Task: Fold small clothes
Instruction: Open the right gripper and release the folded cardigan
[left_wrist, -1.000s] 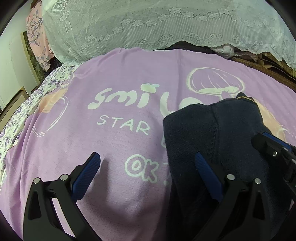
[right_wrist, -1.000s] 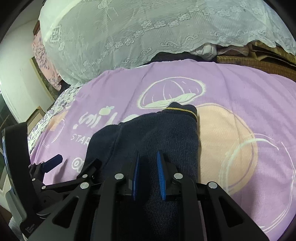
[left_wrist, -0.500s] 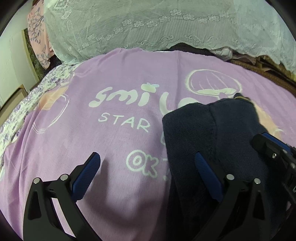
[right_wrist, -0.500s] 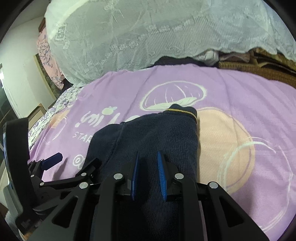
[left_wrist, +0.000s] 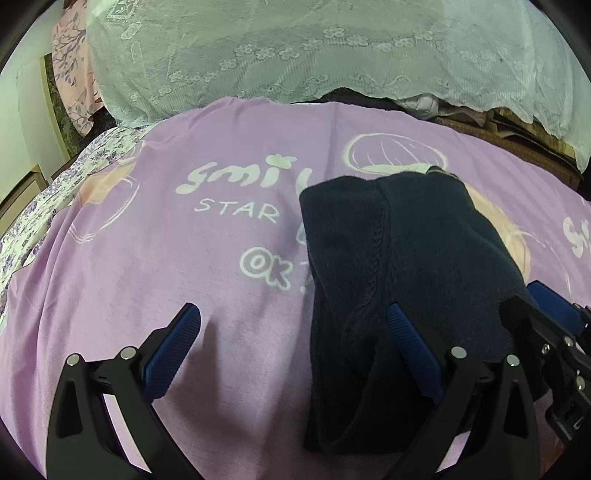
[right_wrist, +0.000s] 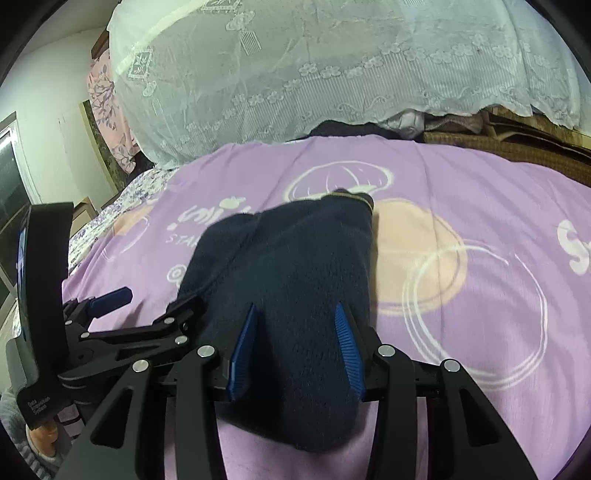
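A folded dark navy knit garment (left_wrist: 399, 251) lies on a purple printed sheet (left_wrist: 184, 258); it also shows in the right wrist view (right_wrist: 295, 273), with a yellow-edged cuff at its far end. My left gripper (left_wrist: 295, 325) is open, its right finger over the garment's left part and its left finger over bare sheet. My right gripper (right_wrist: 295, 321) is open, its jaws standing either side of the garment's near end. The right gripper also shows at the right edge of the left wrist view (left_wrist: 550, 306).
A large bundle under white lace cloth (right_wrist: 332, 74) fills the back. A brown woven mat (right_wrist: 517, 147) lies at the back right. A floral sheet (left_wrist: 55, 192) and a wall are at the left. The left gripper shows in the right wrist view (right_wrist: 110, 299).
My right gripper has opened and let go of the garment's near end, which now lies between its jaws. The left gripper has stayed open and shifted only slightly.
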